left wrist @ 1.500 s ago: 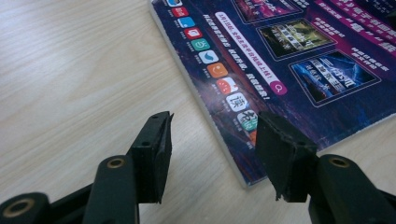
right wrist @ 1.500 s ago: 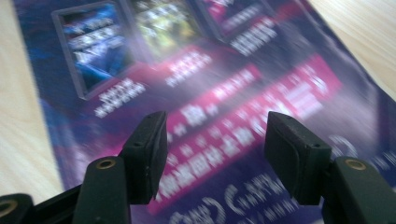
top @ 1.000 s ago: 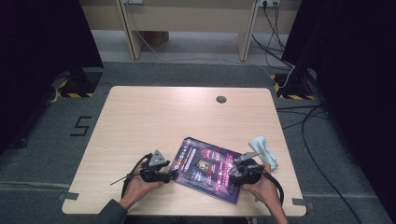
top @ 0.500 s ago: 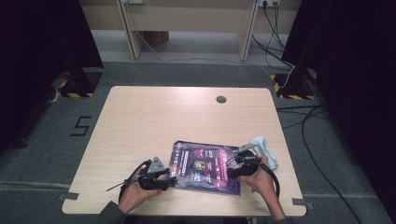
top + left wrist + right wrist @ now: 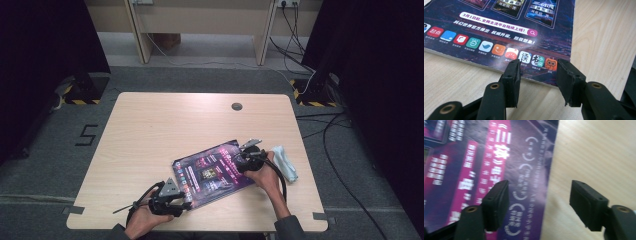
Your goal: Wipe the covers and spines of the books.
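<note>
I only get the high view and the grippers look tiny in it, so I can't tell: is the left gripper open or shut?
Observer: Open. The left gripper has its jaws apart, right at the magazine's near corner.
Operator: What's printed there?
Observer: A row of little coloured app icons runs along that edge.
Operator: And the right gripper?
Observer: The right gripper is open too, with one jaw over the cover and the other over bare table.

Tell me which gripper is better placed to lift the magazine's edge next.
Probably the left gripper: its open jaws sit level with the magazine at its near edge. The right gripper hovers above the cover, straddling its side edge.
</note>
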A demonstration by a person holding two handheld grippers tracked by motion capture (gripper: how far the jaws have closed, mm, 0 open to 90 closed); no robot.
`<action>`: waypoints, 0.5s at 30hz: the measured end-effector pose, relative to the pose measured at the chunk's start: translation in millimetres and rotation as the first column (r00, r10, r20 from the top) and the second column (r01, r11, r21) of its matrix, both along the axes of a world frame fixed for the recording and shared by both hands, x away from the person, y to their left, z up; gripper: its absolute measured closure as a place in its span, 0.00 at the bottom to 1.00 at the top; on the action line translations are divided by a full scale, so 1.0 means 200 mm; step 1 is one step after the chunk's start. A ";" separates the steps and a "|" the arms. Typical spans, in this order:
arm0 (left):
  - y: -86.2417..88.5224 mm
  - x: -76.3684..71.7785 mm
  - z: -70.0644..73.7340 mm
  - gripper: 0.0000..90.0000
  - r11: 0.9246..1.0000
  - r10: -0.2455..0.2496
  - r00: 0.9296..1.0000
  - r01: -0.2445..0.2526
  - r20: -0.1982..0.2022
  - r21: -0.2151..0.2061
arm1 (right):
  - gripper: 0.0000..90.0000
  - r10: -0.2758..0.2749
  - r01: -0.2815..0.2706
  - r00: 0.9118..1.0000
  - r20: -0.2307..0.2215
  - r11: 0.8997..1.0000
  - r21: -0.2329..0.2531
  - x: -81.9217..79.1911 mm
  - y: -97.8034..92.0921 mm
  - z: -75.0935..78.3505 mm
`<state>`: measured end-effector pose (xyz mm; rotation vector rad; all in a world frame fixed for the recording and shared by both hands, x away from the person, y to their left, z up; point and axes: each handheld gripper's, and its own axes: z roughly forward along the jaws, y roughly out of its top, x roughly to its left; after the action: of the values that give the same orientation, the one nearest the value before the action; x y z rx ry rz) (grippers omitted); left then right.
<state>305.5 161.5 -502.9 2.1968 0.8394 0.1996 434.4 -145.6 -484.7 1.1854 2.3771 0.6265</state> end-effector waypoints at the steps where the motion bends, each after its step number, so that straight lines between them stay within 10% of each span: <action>1: 0.01 0.01 0.00 0.60 1.000 0.008 1.000 -0.008 -0.006 -0.016 | 0.35 -0.002 0.002 1.000 -0.016 1.000 0.023 -0.01 0.00 0.00; 15: 0.10 0.24 0.02 0.54 0.986 0.167 0.980 -0.167 0.108 -0.002 | 0.36 0.121 -0.119 0.993 -0.019 0.989 0.087 -0.31 0.02 0.03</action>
<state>353.6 181.0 -499.2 2.1016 0.9636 0.4003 372.0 -140.8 -479.3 1.0964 2.4784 0.7637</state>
